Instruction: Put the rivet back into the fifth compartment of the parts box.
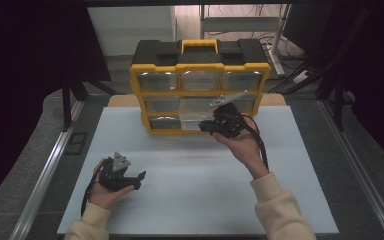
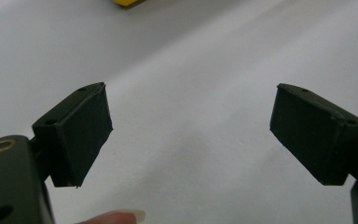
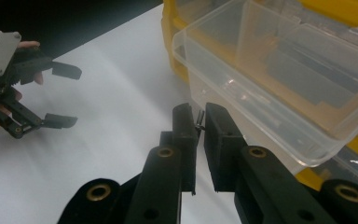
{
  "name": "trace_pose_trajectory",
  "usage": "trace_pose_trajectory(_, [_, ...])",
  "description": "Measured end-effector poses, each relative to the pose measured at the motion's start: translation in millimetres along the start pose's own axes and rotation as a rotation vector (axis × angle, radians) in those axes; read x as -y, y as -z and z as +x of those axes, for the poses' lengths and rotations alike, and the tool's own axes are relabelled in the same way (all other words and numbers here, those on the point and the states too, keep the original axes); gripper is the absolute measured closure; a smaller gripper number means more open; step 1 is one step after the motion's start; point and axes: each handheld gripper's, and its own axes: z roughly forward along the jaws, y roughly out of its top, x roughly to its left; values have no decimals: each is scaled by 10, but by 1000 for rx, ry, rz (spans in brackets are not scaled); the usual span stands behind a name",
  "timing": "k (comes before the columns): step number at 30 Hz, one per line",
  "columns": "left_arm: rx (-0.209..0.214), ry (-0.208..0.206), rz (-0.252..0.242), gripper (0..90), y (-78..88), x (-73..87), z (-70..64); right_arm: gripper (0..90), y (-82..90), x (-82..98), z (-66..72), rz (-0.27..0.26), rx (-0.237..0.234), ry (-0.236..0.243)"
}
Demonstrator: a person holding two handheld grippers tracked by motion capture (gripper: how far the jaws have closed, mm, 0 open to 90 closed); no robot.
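A yellow and black organizer with clear drawers stands at the back of the white table. One clear drawer in its bottom row is pulled out. My right gripper hovers just in front of that drawer's rim, shut on a small dark piece pinched between its tips. From above, the right gripper is at the organizer's lower front. My left gripper rests at the front left of the table, open and with nothing in it, and its fingers stand wide apart.
The organizer's yellow frame and drawer fronts rise behind the pulled-out drawer. The left gripper lies across the bare white tabletop. Metal rails run along both table sides, with dark floor and cables behind.
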Motion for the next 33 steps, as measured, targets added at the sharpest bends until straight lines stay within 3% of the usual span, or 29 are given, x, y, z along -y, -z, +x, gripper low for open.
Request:
trace_pose_trajectory(17, [-3,-4,5,131,-9,1,-1,829,59,-198,-152,-22,38,-20])
trace_pose_trajectory(33, [-6,-7,6,132,-11,2,-2,828,-77,-291,-360,-21,115,-57])
